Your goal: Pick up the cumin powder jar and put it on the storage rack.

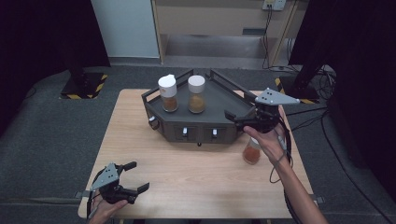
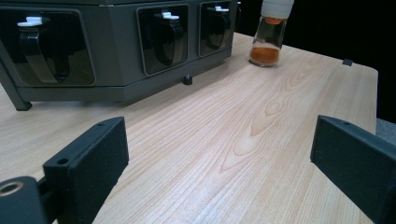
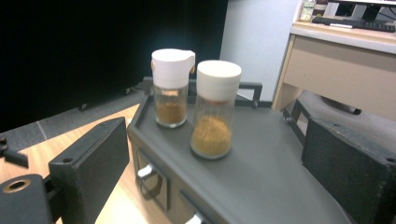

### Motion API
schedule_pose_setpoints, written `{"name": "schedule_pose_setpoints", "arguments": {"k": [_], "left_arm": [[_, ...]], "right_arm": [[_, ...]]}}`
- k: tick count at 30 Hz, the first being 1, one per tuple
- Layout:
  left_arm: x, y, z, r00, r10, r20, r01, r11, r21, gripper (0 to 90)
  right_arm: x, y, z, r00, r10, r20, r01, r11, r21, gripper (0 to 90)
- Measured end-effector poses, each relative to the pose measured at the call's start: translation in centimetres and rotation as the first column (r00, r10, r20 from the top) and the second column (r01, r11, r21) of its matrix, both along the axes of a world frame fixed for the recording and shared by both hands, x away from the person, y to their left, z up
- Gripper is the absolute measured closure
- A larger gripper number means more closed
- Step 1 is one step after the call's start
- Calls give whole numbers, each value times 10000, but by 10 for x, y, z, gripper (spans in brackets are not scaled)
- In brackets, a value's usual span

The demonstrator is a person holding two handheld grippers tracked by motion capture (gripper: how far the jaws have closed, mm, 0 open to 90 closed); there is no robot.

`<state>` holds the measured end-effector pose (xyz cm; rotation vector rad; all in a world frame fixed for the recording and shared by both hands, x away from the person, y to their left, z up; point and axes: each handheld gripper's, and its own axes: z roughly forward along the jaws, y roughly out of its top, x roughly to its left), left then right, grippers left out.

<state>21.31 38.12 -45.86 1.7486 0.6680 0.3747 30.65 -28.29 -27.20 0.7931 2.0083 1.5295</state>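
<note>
1. Dark grey plastic forms the angular spice rack standing toward the far side of the light wooden table; small drawers with white handles line its front face.
2. Two clear spice jars with white caps stand upright side by side on the rack's top, apart from one another: the left jar with a flip-style cap, the right jar with a round cap, both part-filled with brown powder.
3. A third jar, holding orange powder, stands upright on the table near the rack's front right corner, partly hidden by the person's right hand.
4. The right gripper hangs above the rack's right end, jaws spread wide and empty, facing the two jars.
5. The left gripper sits low at the table's near left corner, jaws likewise wide apart, holding nothing.
</note>
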Motion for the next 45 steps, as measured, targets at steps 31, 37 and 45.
{"name": "schedule_pose_setpoints", "arguments": {"k": [31, 37, 45], "left_arm": [[-1, -1, 1, 10000, 30, 5, -30, 10000, 43, 30], [-1, 0, 1, 10000, 66, -20, -66, 10000, 35, 30], [-1, 0, 1, 10000, 92, -22, -91, 9999, 52, 30]], "right_arm": [[-125, -66, -89, 9967, -752, -304, 757, 9970, 151, 73], [-134, -80, -113, 9942, -881, -615, 901, 9954, 311, 73], [-138, -87, -131, 9888, -1183, -910, 1205, 9925, 191, 77]]}}
